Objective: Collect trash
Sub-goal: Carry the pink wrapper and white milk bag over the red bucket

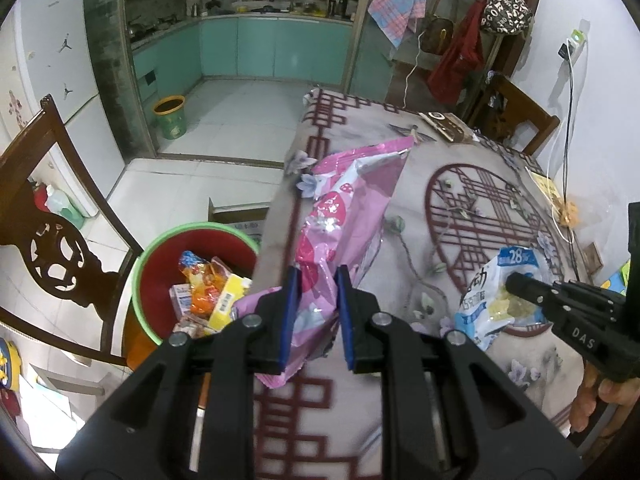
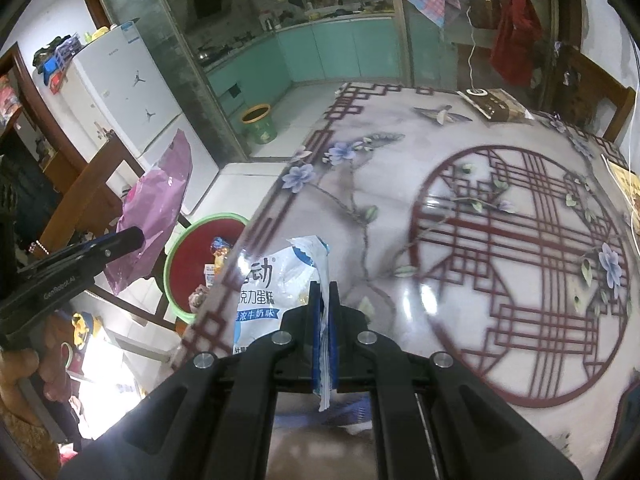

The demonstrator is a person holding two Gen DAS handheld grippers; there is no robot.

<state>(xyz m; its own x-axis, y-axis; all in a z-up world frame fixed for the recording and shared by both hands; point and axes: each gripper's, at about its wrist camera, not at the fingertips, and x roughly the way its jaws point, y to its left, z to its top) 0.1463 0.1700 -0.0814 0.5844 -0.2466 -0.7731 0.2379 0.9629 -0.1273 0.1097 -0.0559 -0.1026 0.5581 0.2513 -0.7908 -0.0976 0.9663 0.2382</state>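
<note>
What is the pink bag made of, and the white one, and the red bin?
Pink bag: thin plastic film, probably foil-lined; it crinkles and shines. White bag: glossy printed plastic wrapper with a torn, jagged top. Red bin: looks like smooth moulded plastic with a green rim.

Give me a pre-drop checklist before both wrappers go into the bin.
1. Left gripper shut on the pink wrapper: ok.
2. Right gripper shut on the white and blue wrapper: ok.
3. Red bin open beside the table edge: ok.
4. Room left in the bin above the trash already inside: ok.
5. Pink wrapper over the bin mouth: not ok, mostly beside it.
6. White and blue wrapper over the bin mouth: not ok, above the table edge.
</note>
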